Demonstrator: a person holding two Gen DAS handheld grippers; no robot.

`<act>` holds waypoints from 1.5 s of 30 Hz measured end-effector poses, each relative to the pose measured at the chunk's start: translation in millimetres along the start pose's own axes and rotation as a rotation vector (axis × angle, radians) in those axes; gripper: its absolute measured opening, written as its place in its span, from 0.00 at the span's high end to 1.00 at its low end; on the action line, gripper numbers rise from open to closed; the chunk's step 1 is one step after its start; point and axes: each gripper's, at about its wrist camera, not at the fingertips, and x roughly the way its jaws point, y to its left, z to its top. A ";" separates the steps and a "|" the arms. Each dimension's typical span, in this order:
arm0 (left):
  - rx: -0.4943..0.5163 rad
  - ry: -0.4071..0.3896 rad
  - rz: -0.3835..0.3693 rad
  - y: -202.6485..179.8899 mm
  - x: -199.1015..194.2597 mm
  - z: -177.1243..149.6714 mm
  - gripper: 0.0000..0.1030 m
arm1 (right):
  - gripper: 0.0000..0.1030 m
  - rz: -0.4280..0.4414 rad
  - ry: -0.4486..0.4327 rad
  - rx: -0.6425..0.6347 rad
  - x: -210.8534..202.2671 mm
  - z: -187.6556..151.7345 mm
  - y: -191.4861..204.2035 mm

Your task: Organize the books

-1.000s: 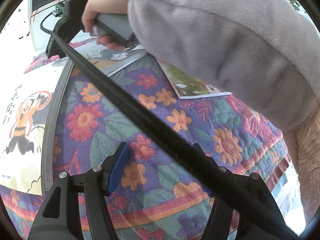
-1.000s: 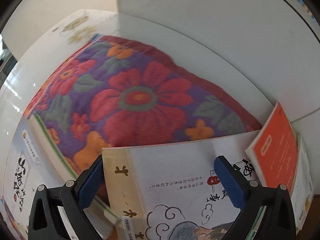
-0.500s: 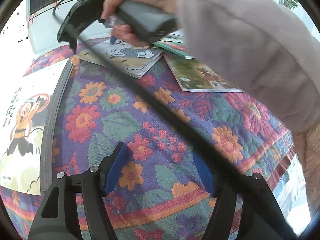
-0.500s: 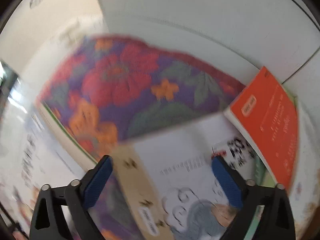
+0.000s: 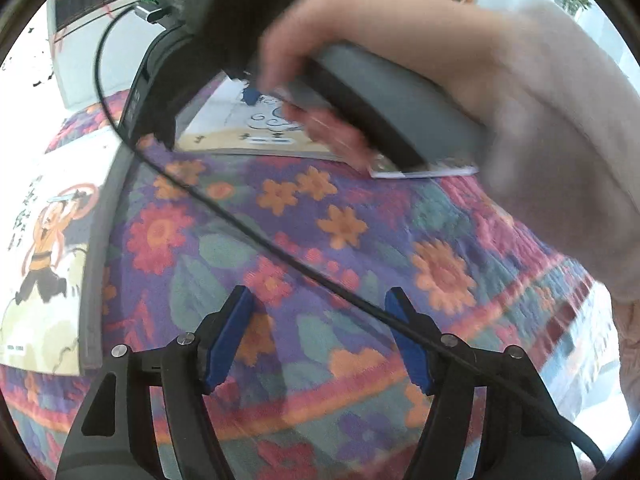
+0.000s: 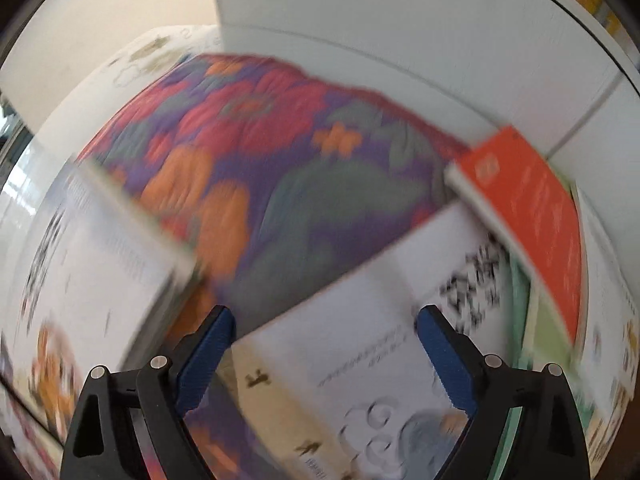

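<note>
Right wrist view: white book [image 6: 360, 368] lies between open right tongs [image 6: 324, 344].

Nothing here can truly be read. The white picture book [image 6: 360, 360] under the right-hand tool carries black Chinese characters and a slanted line of small print, all smeared by blur. The big book with the running figure [image 5: 44, 248] has dark characters down its left edge, washed out by glare. The orange book [image 6: 532, 208] bears a pale square mark and faint lines, too blurred to make out.
</note>
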 end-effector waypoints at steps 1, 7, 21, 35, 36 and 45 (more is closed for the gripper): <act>0.014 0.007 -0.009 -4.9 -0.5 -1.9 0.36 | 0.09 0.004 -0.001 -0.012 -5.9 -15.0 2.5; 0.172 0.021 -0.025 -50.4 -3.3 -22.4 0.31 | 0.09 0.071 0.001 -0.064 -52.6 -126.6 20.9; -0.054 -0.093 0.010 -11.3 4.2 69.5 0.38 | 0.40 0.342 -0.419 0.713 -109.5 -219.6 -230.7; -0.392 -0.130 0.031 15.9 98.5 156.7 0.38 | 0.38 0.408 -0.540 0.761 -62.1 -202.8 -257.9; -0.356 -0.151 0.073 10.0 98.5 154.8 0.37 | 0.38 0.412 -0.551 0.784 -60.6 -205.2 -257.7; -0.308 -0.161 0.126 -14.9 102.1 148.4 0.33 | 0.18 0.112 -0.521 0.733 -62.5 -180.2 -206.3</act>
